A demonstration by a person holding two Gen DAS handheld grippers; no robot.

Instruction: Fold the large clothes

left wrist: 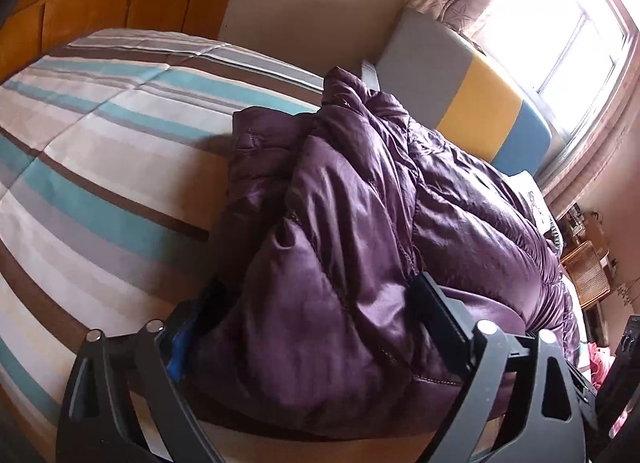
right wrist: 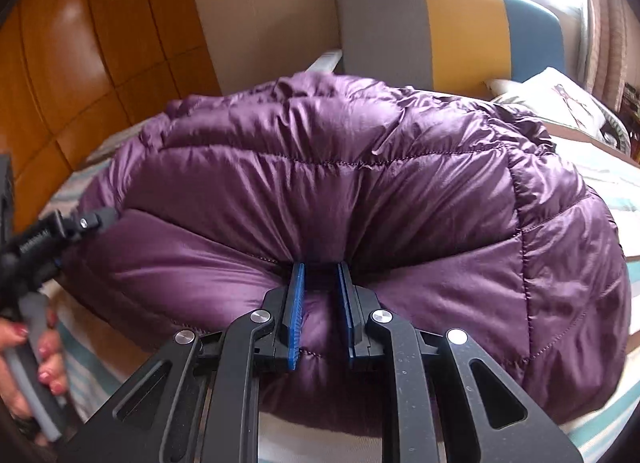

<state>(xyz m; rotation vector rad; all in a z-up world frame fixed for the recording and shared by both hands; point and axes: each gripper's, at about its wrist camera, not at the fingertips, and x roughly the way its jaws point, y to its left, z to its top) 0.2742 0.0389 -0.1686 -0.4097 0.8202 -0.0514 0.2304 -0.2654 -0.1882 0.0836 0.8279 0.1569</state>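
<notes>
purple down jacket (right wrist: 352, 191) lies bunched in a puffy heap on the bed (left wrist: 100, 135), over the striped bedcover, with the grey, yellow and blue headboard (right wrist: 444, 27) just behind it. you are mid-fold, as i read it: both tools are on the near edge of the jacket, ready to carry that edge over the body. your right tool (right wrist: 319, 305) is clenched on a pinch of the quilted fabric, which puckers in toward its blue pads. your left tool (left wrist: 308, 327) has a thick roll of the jacket between its widely spread jaws; they look closed down onto that bulk, though the far pad is mostly hidden. your left hand (right wrist: 36, 355) shows in the right view, squeezing the grip. next, you probably need to lift both tools together and carry the edge forward evenly, because the slippery, air-filled shell is likely to slide or spring back.
</notes>
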